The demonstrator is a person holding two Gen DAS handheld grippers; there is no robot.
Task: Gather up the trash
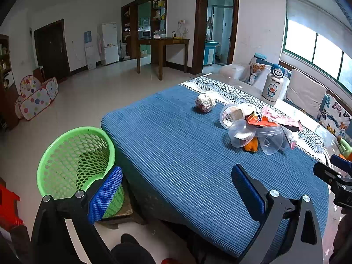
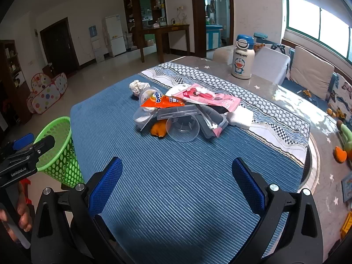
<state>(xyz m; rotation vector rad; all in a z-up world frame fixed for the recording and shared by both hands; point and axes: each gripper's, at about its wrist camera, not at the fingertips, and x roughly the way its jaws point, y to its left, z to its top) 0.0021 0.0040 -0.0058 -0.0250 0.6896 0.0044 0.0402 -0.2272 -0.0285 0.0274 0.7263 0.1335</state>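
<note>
Hovering over a blue-covered desk point(image 2: 176, 176) with nothing yet collected, both claws spread wide and empty.

Farthest left: green mesh bin point(image 1: 74, 160) standing on the floor just off the desk's left edge, tipped a little toward the room, apparently nothing inside as far as the mesh shows. Left claw point(image 1: 176, 195) right beside it, one blue pad overlapping the bin's rim in the left wrist view, pointed down and forward across the cloth.

Next right: crumpled paper ball point(image 1: 205, 102), lying alone, apart from the main heap and on its left side.

Then the heap itself, ahead of and well apart from both claws, stretched roughly left to right across the desk: round lidded tub point(image 1: 231, 115), orange wrapper point(image 2: 164, 101) on top, clear cups point(image 2: 182, 127) on their sides with mouths toward the camera, an orange lump point(image 2: 158, 129) tucked beneath, pink packet point(image 2: 209, 98) draped over the right end, white pad point(image 2: 241, 115) just beyond.

Right claw point(image 2: 177, 184) facing the heap almost dead centre, judged the nearer for a first grab; left claw judged better placed for the paper ball and for drops into the bin.

Far right, beyond the cloth: cartoon flask point(image 2: 242, 59), upright, seemingly no part of the trash.
</note>
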